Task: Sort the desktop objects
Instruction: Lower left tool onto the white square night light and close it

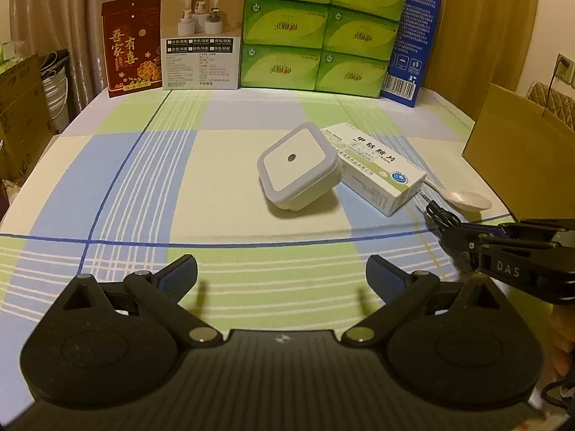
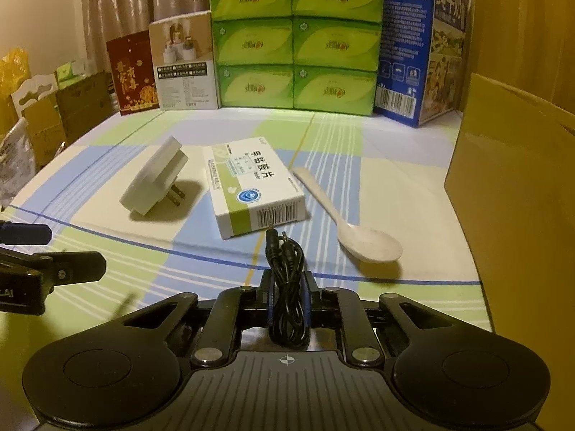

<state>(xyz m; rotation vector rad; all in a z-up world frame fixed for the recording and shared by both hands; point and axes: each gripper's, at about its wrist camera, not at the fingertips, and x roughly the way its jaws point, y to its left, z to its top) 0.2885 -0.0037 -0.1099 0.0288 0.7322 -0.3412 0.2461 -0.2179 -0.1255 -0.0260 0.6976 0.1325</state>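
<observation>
1. Close to my left camera, the left gripper (image 1: 281,273) is wide open and holds nothing. It hangs over the desk (image 1: 151,165). Past it sit the night light (image 1: 299,166) and the pill box (image 1: 373,165), touching.
2. Close to my right camera, the right gripper (image 2: 287,296) squeezes the black cable (image 2: 285,287). I should keep it tight, lift over the spoon (image 2: 354,215), and let go over the brown box (image 2: 517,165), I think.

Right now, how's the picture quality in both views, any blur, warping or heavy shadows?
Left wrist view: fisheye bends the tablecloth lines, dark corners, right gripper slightly smeared. Right wrist view: same warping, warm dim light, night light casts a soft shadow, cable sharp.
</observation>
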